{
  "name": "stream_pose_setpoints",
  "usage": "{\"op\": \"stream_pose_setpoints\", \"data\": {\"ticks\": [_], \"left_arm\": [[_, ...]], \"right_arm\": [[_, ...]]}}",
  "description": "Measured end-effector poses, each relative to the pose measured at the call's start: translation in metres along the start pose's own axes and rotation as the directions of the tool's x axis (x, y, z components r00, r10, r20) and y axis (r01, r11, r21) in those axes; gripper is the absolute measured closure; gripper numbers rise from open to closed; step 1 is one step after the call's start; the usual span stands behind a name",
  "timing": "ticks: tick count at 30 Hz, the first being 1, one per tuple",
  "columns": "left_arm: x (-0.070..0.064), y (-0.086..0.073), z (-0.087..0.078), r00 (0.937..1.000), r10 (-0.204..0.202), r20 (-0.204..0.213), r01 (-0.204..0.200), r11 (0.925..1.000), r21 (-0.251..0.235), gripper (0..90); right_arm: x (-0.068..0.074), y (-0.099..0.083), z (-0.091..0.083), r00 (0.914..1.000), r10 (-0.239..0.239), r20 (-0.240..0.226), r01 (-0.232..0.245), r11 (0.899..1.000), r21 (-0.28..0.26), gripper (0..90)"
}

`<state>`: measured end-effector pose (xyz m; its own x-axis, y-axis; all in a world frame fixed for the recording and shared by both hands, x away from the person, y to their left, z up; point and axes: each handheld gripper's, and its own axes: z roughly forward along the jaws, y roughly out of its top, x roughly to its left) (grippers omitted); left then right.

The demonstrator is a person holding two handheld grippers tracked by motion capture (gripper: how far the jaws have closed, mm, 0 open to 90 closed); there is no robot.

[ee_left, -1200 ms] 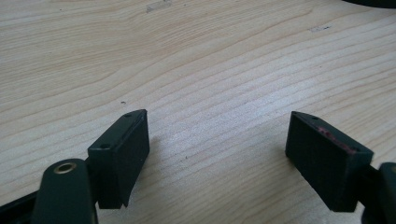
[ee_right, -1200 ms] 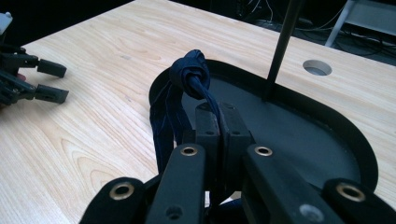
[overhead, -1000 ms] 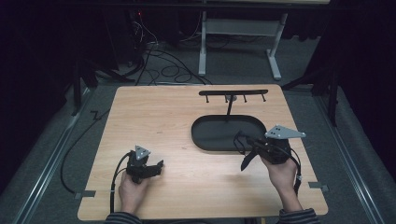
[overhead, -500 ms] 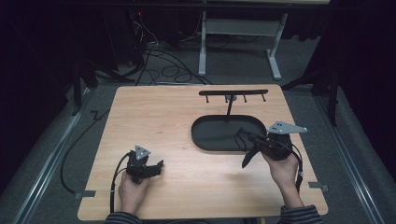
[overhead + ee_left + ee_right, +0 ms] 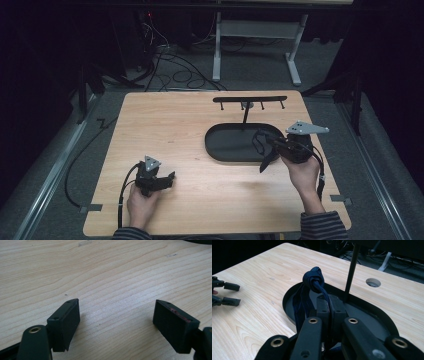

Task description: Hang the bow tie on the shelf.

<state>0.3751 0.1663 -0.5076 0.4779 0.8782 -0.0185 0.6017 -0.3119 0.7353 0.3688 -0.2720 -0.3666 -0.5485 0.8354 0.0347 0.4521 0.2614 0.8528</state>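
Note:
My right gripper (image 5: 266,141) hovers over the right end of the black oval tray (image 5: 220,148), shut on a dark blue knotted strap (image 5: 313,277). The knot stands above the closed jaws in the right gripper view, and the strap's loose end (image 5: 265,163) hangs down toward the table. A thin post (image 5: 350,272) rises from the tray to a black bar with small hooks (image 5: 250,99). My left gripper (image 5: 116,315) rests low on bare wood at the front left (image 5: 169,178), open with nothing between its jaws.
The wooden table (image 5: 165,125) has a round hole (image 5: 373,282) beyond the tray. Cables and a desk frame (image 5: 255,30) lie on the floor behind the table. Metal rails run along both sides.
My right gripper has lifted slightly and drifted away from the person with the strap in it. The left gripper has stayed put.

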Motion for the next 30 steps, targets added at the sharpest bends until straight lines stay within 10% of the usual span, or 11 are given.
{"op": "stream_pose_setpoints", "data": {"ticks": [30], "left_arm": [[0.0, 0.0, 0.0, 1.0, 0.0, 0.0, 0.0, 1.0, 0.0, 22.0]], "right_arm": [[-0.026, 0.028, 0.021, 0.9987, 0.024, 0.045, -0.023, 0.999, -0.031, 89.7]]}}
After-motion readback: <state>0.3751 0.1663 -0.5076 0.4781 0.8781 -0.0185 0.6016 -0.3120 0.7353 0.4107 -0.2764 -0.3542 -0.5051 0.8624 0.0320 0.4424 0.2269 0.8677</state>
